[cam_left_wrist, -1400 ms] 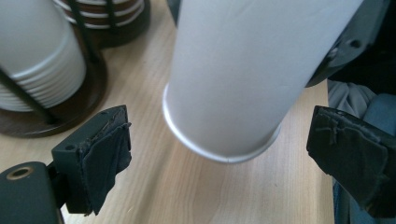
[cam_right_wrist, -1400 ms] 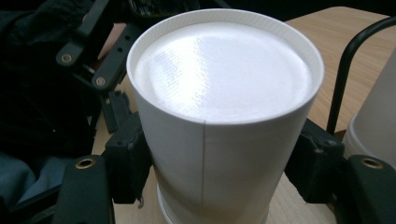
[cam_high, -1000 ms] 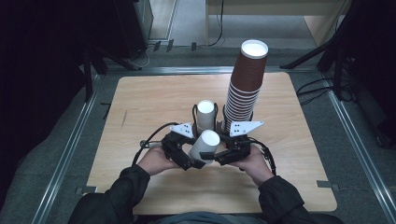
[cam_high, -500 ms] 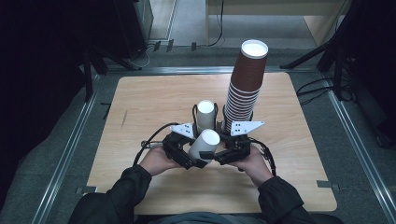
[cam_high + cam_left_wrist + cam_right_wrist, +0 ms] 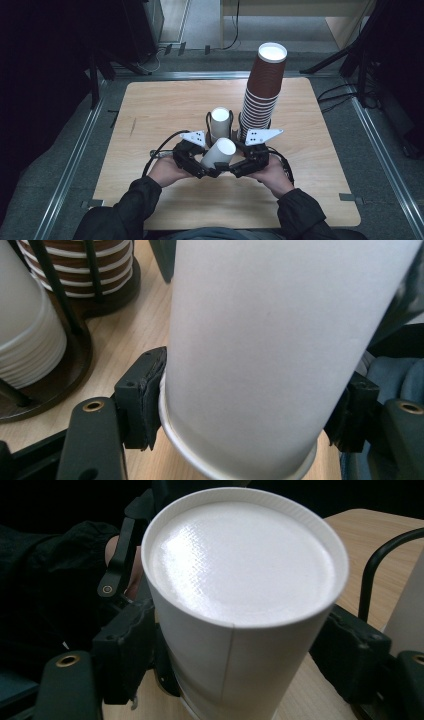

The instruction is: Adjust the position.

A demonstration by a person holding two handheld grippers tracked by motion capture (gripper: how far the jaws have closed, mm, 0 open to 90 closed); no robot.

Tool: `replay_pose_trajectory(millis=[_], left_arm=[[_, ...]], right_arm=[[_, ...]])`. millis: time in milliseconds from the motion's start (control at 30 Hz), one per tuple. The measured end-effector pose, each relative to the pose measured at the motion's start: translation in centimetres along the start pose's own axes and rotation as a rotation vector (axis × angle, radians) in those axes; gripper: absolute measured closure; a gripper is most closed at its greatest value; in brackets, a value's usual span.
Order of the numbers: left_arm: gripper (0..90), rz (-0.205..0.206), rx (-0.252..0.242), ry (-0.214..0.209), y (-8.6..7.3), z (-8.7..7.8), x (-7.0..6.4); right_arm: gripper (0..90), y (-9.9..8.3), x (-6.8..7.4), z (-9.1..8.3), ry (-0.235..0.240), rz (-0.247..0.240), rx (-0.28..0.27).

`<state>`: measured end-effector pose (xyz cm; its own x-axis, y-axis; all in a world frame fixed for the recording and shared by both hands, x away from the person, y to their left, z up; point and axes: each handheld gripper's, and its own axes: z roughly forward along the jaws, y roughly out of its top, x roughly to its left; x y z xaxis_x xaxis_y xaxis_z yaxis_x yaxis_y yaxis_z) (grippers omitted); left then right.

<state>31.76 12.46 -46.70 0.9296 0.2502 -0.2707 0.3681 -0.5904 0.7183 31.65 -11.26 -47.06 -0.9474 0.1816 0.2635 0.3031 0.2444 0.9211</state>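
A tall stack of brown cups (image 5: 263, 87) rises from a dark wire holder (image 5: 107, 292) at the far side of the wooden table (image 5: 160, 107), with a shorter stack of white cups (image 5: 220, 122) in a second holder just beside it, directly beyond the working hands. Near the table's front edge, a single white paper cup (image 5: 218, 153) hangs tilted above the surface, bottom upward, caught between both tools. The left hand-held gripper (image 5: 196, 161) clenches the cup near its rolled rim, pads (image 5: 145, 397) touching its wall; the right hand-held gripper (image 5: 240, 162) grasps the same cup from the opposite side.
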Motion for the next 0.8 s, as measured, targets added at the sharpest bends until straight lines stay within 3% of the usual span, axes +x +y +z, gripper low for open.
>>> replay_pose_trajectory(millis=[267,467,700,800], left_arm=[[29.8,-0.012,0.039,0.007,-0.5,-1.0,0.7],[29.8,-0.016,0.074,0.030,-0.9,-1.9,1.1],[29.8,-0.004,0.086,0.055,-0.6,-2.6,1.3],[29.8,0.009,0.119,0.077,-0.6,-2.7,1.5]], right_arm=[[22.4,0.1,-0.3,-0.8,-0.026,0.002,0.066],[22.7,-0.2,-0.3,-0.6,-0.065,-0.016,0.193],[23.6,-0.4,-0.3,-0.3,-0.077,-0.034,0.269],[23.6,-0.9,-0.3,0.0,-0.091,-0.052,0.353]])
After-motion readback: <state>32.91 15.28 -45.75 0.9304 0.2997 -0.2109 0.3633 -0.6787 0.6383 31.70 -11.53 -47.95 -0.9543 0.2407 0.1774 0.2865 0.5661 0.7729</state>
